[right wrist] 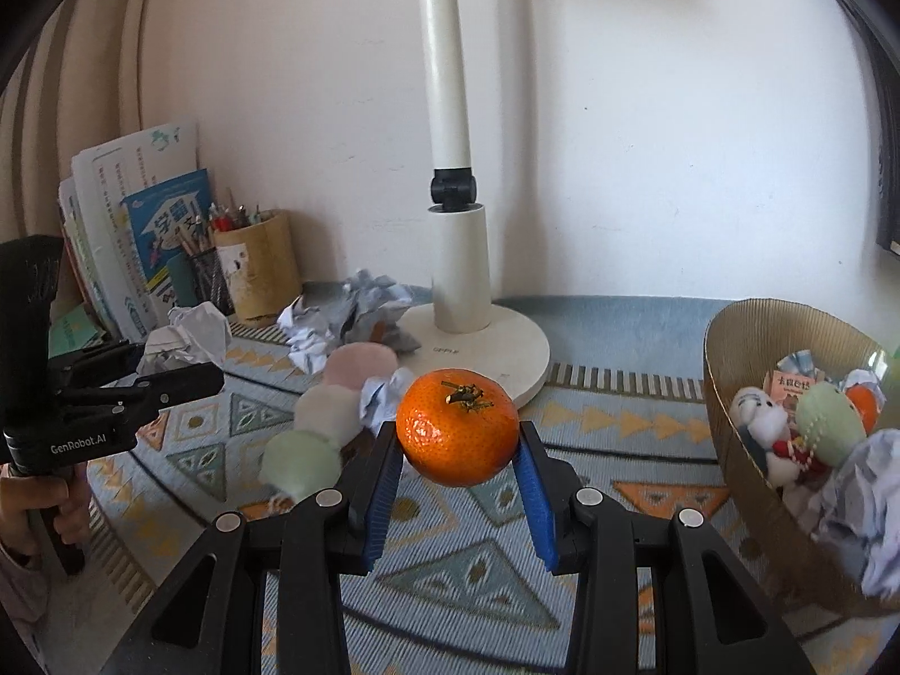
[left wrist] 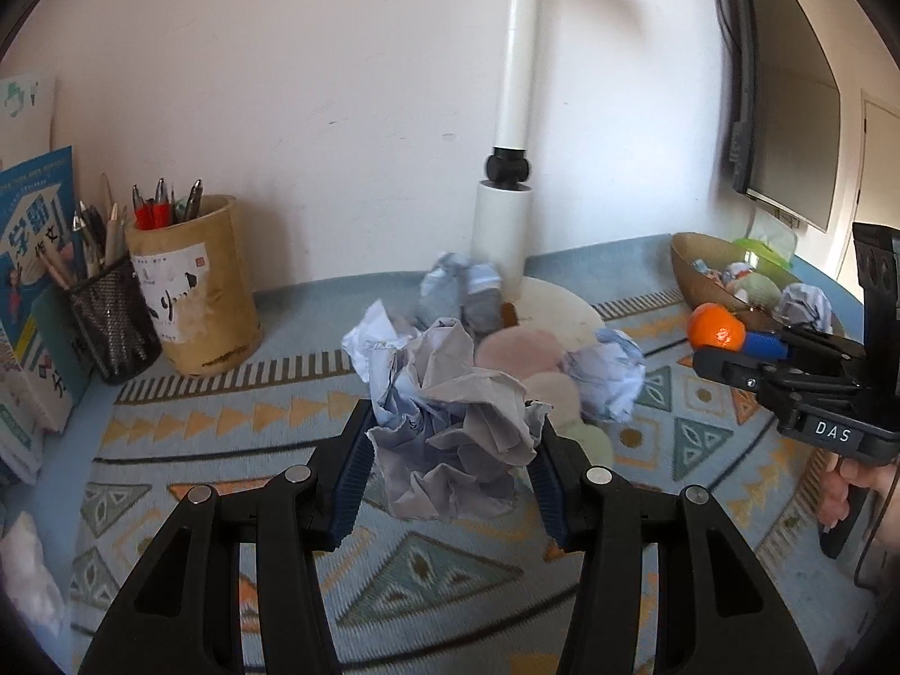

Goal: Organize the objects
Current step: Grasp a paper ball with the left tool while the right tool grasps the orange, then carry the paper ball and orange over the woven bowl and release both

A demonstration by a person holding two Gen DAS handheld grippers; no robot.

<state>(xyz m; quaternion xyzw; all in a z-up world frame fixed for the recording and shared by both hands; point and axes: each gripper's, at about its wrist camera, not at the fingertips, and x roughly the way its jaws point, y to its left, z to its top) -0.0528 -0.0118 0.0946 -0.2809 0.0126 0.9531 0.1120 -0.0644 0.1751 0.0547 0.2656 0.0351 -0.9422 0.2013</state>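
My left gripper [left wrist: 453,439] is shut on a crumpled paper ball [left wrist: 450,416] and holds it above the patterned rug [left wrist: 225,450]. My right gripper [right wrist: 458,450] is shut on an orange tangerine [right wrist: 457,434], held above the rug; the tangerine also shows in the left wrist view [left wrist: 715,327], at the right. A brown bowl [right wrist: 748,349] at the right holds a plush toy [right wrist: 759,422], a green ball, paper and a snack packet. More crumpled paper balls [left wrist: 610,374] and a pastel plush dango stick [right wrist: 332,410] lie on the rug by the lamp base.
A white lamp [right wrist: 458,275] with a round base stands at the back centre. A bamboo pen holder [left wrist: 197,287], a mesh pen cup [left wrist: 112,326] and books [left wrist: 34,259] stand at the left against the wall. A monitor [left wrist: 787,112] hangs at the right.
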